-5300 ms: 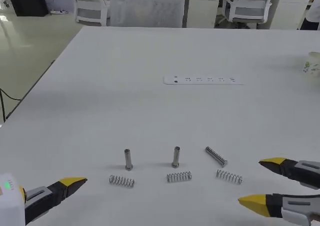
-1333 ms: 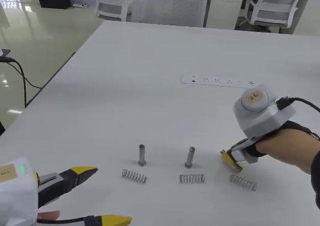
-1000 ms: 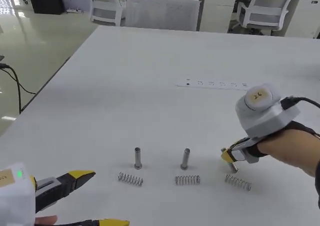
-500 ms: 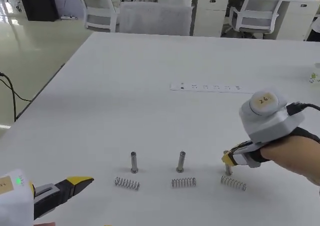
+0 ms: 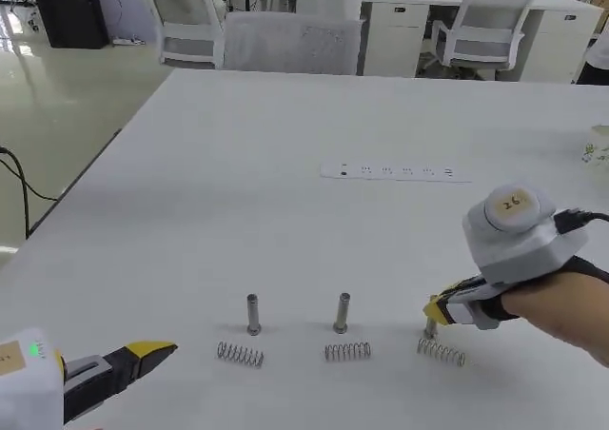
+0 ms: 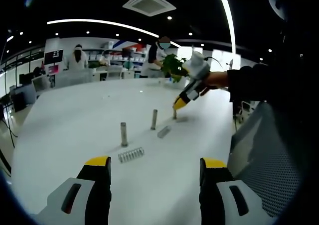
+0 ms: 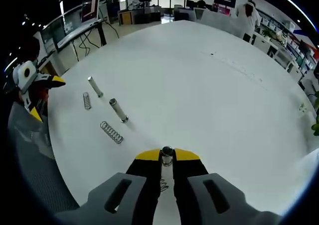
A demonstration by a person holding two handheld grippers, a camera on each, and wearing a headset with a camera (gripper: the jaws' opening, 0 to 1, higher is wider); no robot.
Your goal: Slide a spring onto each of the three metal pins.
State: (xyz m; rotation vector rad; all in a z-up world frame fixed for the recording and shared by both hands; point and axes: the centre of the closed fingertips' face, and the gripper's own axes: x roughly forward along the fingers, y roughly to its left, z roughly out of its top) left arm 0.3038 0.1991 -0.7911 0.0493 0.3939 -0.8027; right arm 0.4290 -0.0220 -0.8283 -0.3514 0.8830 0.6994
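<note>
While R gripper (image 7: pixel 167 158) clamps 3rd pin (image 7: pixel 167 150) upright, L gripper (image 6: pixel 155 162) gapes; springs (image 5: pixel 347 351) lie loose.

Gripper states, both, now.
Left gripper: open, holding nothing.
Right gripper: shut on the rightmost pin.

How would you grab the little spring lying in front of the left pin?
Probably pinch the spring across its coils near one end, coming down from above. It lies flat on its side on the table, so its sides are exposed, and the free end could then go over the upright pin. The open left gripper is nearest.
</note>
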